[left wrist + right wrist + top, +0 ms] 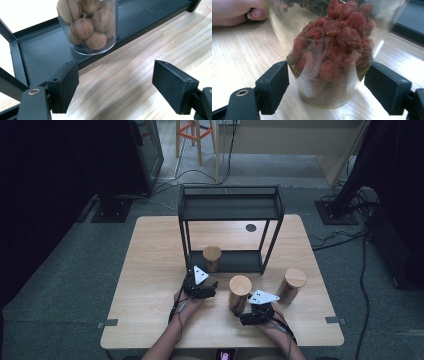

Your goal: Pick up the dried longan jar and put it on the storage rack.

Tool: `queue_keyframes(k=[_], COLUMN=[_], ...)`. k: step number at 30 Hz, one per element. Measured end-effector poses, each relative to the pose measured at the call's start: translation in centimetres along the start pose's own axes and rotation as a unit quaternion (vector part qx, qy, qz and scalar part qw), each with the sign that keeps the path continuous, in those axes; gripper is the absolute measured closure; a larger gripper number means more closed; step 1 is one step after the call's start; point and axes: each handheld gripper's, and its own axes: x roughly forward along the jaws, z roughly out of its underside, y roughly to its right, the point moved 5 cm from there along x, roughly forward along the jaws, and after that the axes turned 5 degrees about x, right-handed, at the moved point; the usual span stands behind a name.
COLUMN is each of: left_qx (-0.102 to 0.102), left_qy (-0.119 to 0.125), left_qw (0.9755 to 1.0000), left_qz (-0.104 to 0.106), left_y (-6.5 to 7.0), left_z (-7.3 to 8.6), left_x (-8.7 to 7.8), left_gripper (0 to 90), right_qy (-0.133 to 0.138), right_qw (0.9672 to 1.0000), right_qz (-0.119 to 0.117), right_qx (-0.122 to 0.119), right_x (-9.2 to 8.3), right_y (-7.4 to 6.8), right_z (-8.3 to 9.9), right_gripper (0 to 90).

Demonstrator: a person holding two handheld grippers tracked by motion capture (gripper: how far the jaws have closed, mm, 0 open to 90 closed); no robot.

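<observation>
A black two-shelf rack point(230, 207) stands at the back middle of the wooden table point(150, 270). On its lower shelf point(45, 50) sits a glass jar of walnuts point(87, 25) with a wooden lid point(211, 254). My left gripper point(200, 287) is open just in front of that shelf, its jaws point(115, 85) empty over bare wood. A jar of red dried fruit point(329, 60) with a wooden lid point(240, 285) stands on the table. My right gripper point(325, 87) is open, one jaw close on each side of this jar's base point(255, 312).
A third lidded jar point(291, 285) stands on the table to the right. A dark round spot point(251, 227) marks the table behind the rack. The person's left hand point(234, 12) rests beyond the red-fruit jar. A stool point(195, 135) and cables lie on the floor behind.
</observation>
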Motion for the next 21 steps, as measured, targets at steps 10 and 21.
queue_keyframes(k=[10,21], left_qx=[0.003,0.009], left_qy=[-0.005,-0.005], left_qw=[1.0,0.9999], left_qz=[0.005,0.009], left_y=[0.21,0.5], left_z=[0.1,0.39], left_x=[-0.09,-0.61], left_gripper=[21.5,21.5], right_qy=[0.002,0.002], right_qw=[1.0,1.0], right_qz=[-0.002,-0.001], right_qx=[0.003,0.001], right_x=[-0.03,-0.03], right_y=[0.1,0.04], right_z=[0.03,0.05], right_gripper=[19.8,19.9])
